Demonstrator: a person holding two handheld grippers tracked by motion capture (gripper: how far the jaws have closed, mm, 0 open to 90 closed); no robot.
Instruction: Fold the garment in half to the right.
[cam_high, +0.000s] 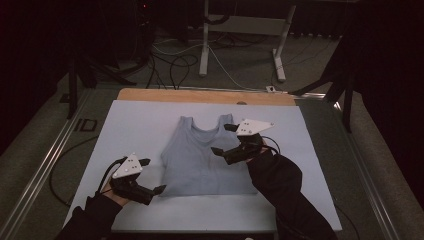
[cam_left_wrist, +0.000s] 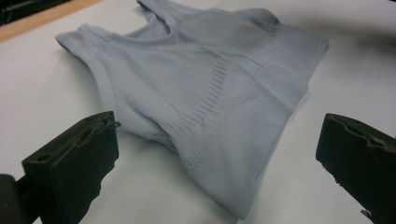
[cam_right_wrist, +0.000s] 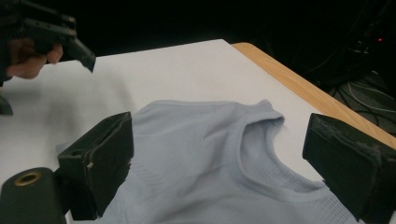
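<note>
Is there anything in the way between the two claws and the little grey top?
Nothing visible is in the way. The grey top lies flat on the white sheet. The left claw is open beside its lower left corner, and the right claw is open above its right side, with only bare sheet or fabric in front of each.

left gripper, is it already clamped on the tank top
No, the left gripper has its jaws wide apart with the hem corner of the tank top lying between them, untouched.

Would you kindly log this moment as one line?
left gripper: open, at top's hem corner | right gripper: open, above top's right side | top: flat on table
</note>
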